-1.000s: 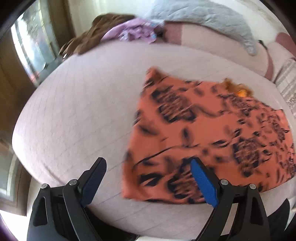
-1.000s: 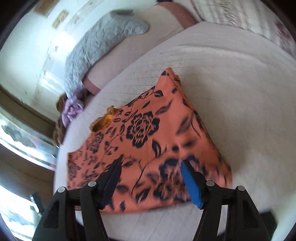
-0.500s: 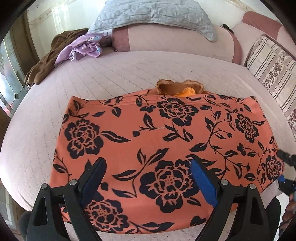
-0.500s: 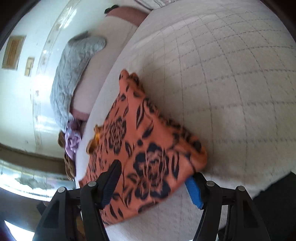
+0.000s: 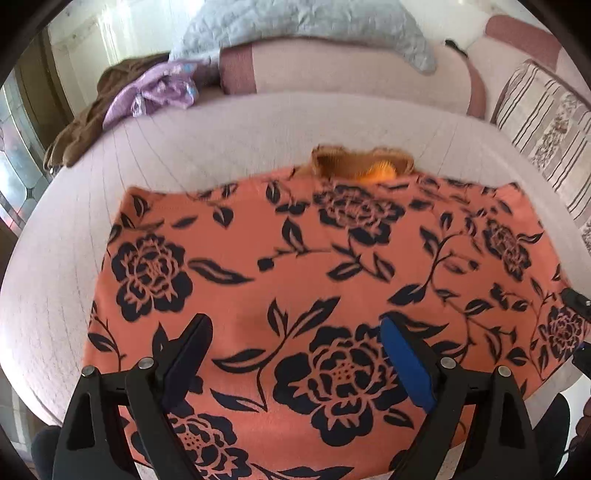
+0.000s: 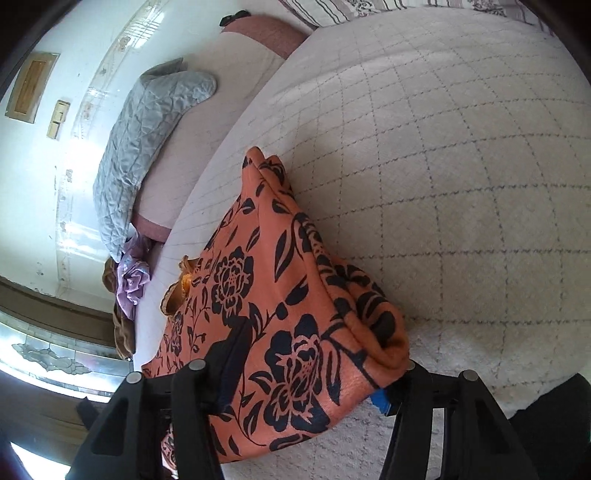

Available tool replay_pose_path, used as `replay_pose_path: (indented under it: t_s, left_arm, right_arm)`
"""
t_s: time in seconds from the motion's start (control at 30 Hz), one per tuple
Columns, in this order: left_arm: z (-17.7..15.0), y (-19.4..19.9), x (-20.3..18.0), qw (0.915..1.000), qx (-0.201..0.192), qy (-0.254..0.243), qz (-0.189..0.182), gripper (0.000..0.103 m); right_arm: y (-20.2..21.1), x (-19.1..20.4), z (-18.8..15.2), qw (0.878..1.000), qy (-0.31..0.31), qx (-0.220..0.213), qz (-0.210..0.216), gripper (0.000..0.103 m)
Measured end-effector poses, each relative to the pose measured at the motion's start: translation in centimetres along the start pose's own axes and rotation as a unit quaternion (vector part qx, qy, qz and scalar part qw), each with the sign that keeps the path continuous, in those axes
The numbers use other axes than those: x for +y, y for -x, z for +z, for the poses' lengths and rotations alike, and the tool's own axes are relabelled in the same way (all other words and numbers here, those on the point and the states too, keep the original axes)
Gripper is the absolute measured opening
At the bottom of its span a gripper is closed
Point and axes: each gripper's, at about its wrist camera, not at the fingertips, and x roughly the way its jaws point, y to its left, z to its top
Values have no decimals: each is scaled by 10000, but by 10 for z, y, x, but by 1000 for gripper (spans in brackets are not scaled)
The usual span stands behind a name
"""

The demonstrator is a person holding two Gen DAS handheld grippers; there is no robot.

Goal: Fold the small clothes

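R claw (image 6: 314, 373) closing on orange floral cloth (image 6: 280, 295) corner; L claw (image 5: 295, 362) wide.

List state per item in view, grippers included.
orange floral garment: spread flat on the bed, right edge bunched.
left gripper: open, above the garment.
right gripper: jaws just closing around the garment's bunched corner.
purple cloth: crumpled.
grey quilted cover: draped over the bolster.

Left gripper (image 5: 295, 363) agape, right gripper (image 6: 314, 365) closing
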Motion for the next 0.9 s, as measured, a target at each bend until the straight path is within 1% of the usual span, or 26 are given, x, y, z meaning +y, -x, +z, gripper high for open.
replay_pose_path:
  t_s: [0.03, 0.07, 0.1, 0.13, 0.17, 0.2, 0.23, 0.27, 0.33, 0.37, 0.43, 0.5, 0.53, 0.57, 0.6, 0.63, 0.67, 0.7, 0.73, 0.8, 0.83, 0.87, 0.9]
  left_arm:
    - [-2, -5, -1, 10000, 62, -19, 29, 93]
    - [-7, -16, -3, 9996, 252, -88, 5, 93]
    - [-10, -22, -5, 9996, 245, -162, 29, 96]
    - [-12, -21, -5, 9997, 73, -237, 64, 97]
    - [-10, -19, -5, 9996, 137, -254, 45, 97]
    - [-7, -17, -3, 9996, 206, -206, -23, 96]
    - [-4, -15, 0, 9994, 282, -159, -112, 95]
    - [-2, -12, 5, 9994, 300, -109, -157, 94]
    - [-1, 3, 22, 9996, 116, 118, -234, 93]
    - [-2, 13, 32, 9990, -17, 274, -351, 93]
    - [-6, 34, 55, 9965, -283, 599, -504, 93]
    - [-8, 53, 84, 9931, -581, 897, -477, 93]
    - [-12, 66, 105, 9900, -747, 1129, -398, 93]
    - [-14, 70, 119, 9875, -827, 1296, -337, 93]
    - [-17, 77, 137, 9841, -897, 1512, -259, 93]
    - [-22, 83, 157, 9801, -943, 1739, -176, 93]
    - [-27, 87, 176, 9760, -969, 1947, -108, 93]
    - [-34, 90, 197, 9712, -970, 2176, 2, 93]
    - [-38, 91, 207, 9685, -958, 2298, 68, 93]
    - [-54, 92, 237, 9595, -850, 2682, 143, 93]
    - [-59, 90, 245, 9567, -815, 2792, 137, 93]
    - [-65, 89, 254, 9537, -770, 2906, 122, 93]
    - [-69, 89, 260, 9520, -743, 2968, 106, 93]
  right_arm:
    - [0, 2, 0, 9999, 95, -23, -71, 61]
    - [-2, 3, 0, 9997, 174, -28, -138, 61]
    - [-6, 7, 1, 9991, 341, -54, -251, 61]
    - [-9, 12, 1, 9978, 558, -96, -347, 59]
    - [-15, 21, -1, 9931, 1006, -118, -598, 47]
    - [-22, 28, -3, 9880, 1298, -78, -836, 42]
    - [-23, 31, -3, 9873, 1347, -29, -838, 33]
    - [-23, 33, -2, 9874, 1354, 18, -822, 28]
    - [-18, 43, 2, 9863, 1397, -23, -880, 23]
    - [-12, 52, 3, 9857, 1446, -83, -858, 21]
    - [2, 81, 2, 9813, 1749, -287, -746, 20]
    - [14, 120, -3, 9732, 2173, -456, -602, 19]
    - [19, 147, -10, 9671, 2444, -528, -477, 19]
    - [22, 166, -17, 9611, 2674, -576, -392, 19]
    - [25, 192, -29, 9519, 2986, -630, -288, 19]
    - [25, 222, -47, 9396, 3358, -648, -124, 19]
    - [23, 243, -64, 9298, 3629, -614, 5, 19]
    - [19, 259, -79, 9214, 3845, -551, 112, 19]
    - [7, 278, -103, 9091, 4142, -376, 237, 18]
    - [-20, 292, -137, 8945, 4461, -19, 300, 18]
    - [-45, 292, -156, 8860, 4623, 291, 214, 18]
    - [-77, 287, -173, 8794, 4708, 704, 59, 18]
    - [-106, 277, -184, 8789, 4628, 1149, -95, 18]
